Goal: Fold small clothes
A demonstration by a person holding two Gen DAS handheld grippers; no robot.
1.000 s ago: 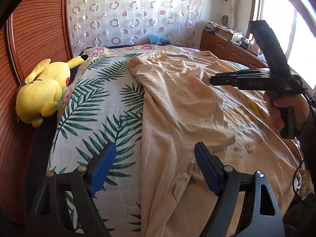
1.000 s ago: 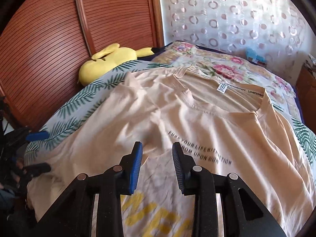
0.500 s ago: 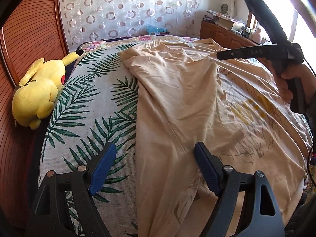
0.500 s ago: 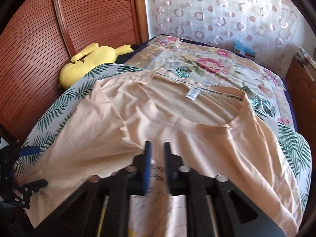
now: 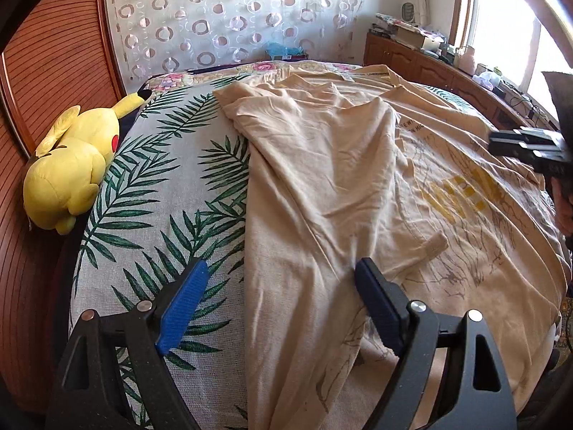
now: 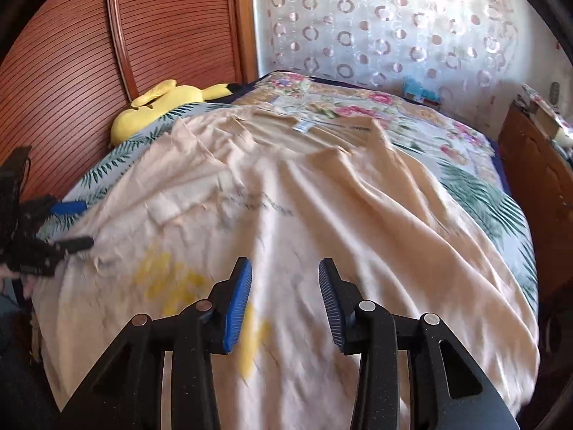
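A yellow plush toy (image 5: 71, 165) lies at the edge of the palm-leaf bedspread (image 5: 161, 186), against the slatted wooden headboard (image 5: 46, 53).

Standing far: a white curtain with ring patterns (image 5: 232, 25). Running along the left: reddish ribbed wooden panelling (image 6: 172, 25). Lining the right: brown wooden cabinets (image 5: 422, 61); streaming in through a bright window (image 5: 508, 32).

T-shirt (image 5: 322, 179): pale peach, yellow block print, dark lettering. Bed cover (image 5: 161, 186): grey-white with green palm fronds; floral pink-and-tan further back. Plush toy (image 5: 71, 168): bright yellow, red cheek. Curtain (image 5: 232, 14): white, ringed circles. Fingers (image 6: 238, 308): blue pads.
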